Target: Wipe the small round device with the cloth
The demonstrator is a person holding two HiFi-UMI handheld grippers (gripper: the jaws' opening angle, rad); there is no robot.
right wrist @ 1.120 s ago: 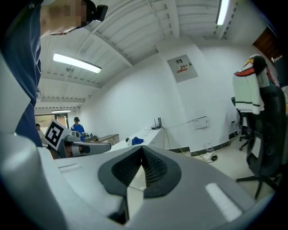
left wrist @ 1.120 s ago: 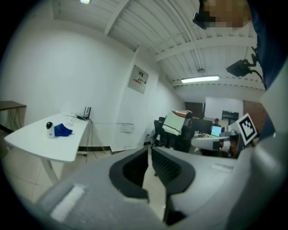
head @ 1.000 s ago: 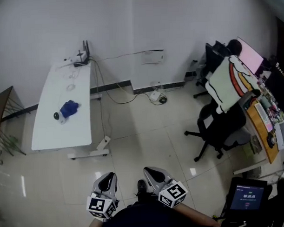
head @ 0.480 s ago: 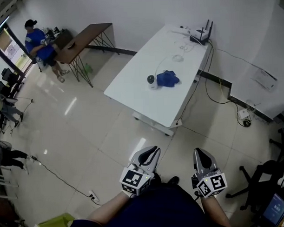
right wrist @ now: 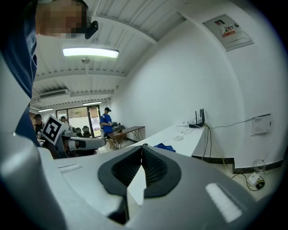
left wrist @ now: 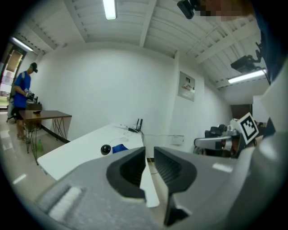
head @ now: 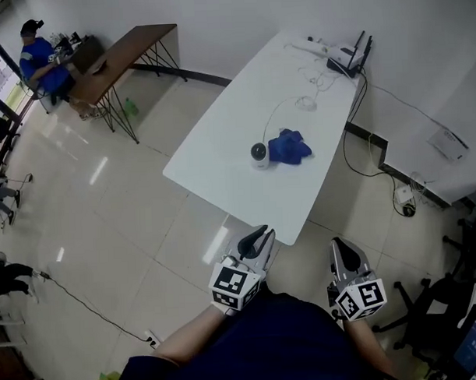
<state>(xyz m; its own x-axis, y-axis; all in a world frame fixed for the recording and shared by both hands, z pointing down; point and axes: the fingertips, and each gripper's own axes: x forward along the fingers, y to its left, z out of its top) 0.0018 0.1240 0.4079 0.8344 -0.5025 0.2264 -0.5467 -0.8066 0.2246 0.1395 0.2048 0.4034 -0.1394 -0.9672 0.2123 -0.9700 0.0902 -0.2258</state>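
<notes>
The small round device (head: 258, 153), white with a dark lens, stands near the middle of the long white table (head: 222, 170). A crumpled blue cloth (head: 289, 147) lies right beside it. Both grippers hang over the floor short of the table's near end, pointing at it. My left gripper (head: 261, 239) has just been opening; a narrow gap shows between its jaws with nothing in it. My right gripper (head: 338, 248) is shut and empty. The left gripper view shows the device (left wrist: 105, 149) and cloth (left wrist: 119, 148) far ahead, beyond the left gripper (left wrist: 150, 150). The right gripper view shows the cloth (right wrist: 164, 147) past the right gripper (right wrist: 141, 150).
A black router (head: 350, 62) and white cables (head: 309, 97) sit at the table's far end. A brown desk (head: 120, 57) with a person in blue (head: 40, 60) stands at the far left. Cords and a plug box (head: 404, 199) lie on the floor at right.
The view has swung round onto the white table, which is now nearer and more central. Both grippers have travelled with me toward its near end.
</notes>
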